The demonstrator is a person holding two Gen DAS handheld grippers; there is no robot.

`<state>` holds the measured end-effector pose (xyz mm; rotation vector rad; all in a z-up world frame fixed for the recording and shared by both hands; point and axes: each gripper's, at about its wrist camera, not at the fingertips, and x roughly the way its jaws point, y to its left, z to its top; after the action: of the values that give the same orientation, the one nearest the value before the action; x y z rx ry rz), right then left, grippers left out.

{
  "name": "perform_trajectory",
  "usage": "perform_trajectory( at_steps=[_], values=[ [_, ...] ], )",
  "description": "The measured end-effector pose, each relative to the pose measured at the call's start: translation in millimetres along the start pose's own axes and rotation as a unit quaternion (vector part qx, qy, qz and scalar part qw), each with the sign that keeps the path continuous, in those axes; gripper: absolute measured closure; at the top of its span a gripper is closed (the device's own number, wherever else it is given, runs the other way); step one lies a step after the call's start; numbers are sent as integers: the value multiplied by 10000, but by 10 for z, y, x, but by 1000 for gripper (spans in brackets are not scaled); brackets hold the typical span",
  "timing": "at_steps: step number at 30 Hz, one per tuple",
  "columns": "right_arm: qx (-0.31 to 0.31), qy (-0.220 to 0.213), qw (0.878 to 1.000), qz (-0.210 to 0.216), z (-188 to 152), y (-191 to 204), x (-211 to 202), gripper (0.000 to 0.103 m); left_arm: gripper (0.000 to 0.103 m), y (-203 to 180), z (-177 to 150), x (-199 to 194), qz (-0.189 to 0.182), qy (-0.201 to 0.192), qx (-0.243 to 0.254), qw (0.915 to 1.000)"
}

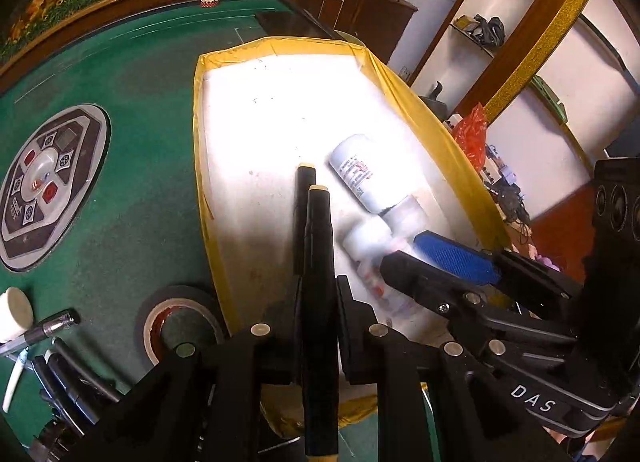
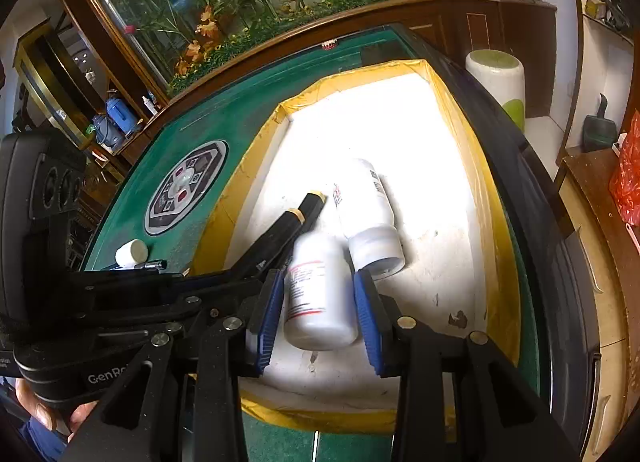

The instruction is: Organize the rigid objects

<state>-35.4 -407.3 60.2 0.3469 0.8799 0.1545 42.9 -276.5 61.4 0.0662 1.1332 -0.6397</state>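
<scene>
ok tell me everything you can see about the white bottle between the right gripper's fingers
The white bottle looks like smooth plastic with a printed label edged by red lines. It lies on its side on the white floor of the yellow-rimmed tray, base toward the camera, its far end hidden. The right gripper straddles it with blue pads on either side; a gap shows, so it does not look clamped. Its far end sits against the second white bottle and beside a black stick.
</scene>
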Motion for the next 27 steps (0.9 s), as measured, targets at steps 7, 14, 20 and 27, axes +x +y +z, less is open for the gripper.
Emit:
perform_trajectory(
  at_steps=[7,14,20,27],
  values=[
    [-144,-195,9997,-46,-8,92,-204,66,70,-18,-65,-190,24,-219,70,9997],
    [-277,-386,9988,145,-48,281,-405,62,50,122,-362,-667,42,-638,194,9978],
    [-494,-374,9974,364,-66,525,-419,62,38,456,-760,-1153,389,-1115,343,9924],
    [-758,-195,9955,530,-123,853,-315,58,27,1125,-1296,-1546,1155,-1427,291,9826]
  ],
)
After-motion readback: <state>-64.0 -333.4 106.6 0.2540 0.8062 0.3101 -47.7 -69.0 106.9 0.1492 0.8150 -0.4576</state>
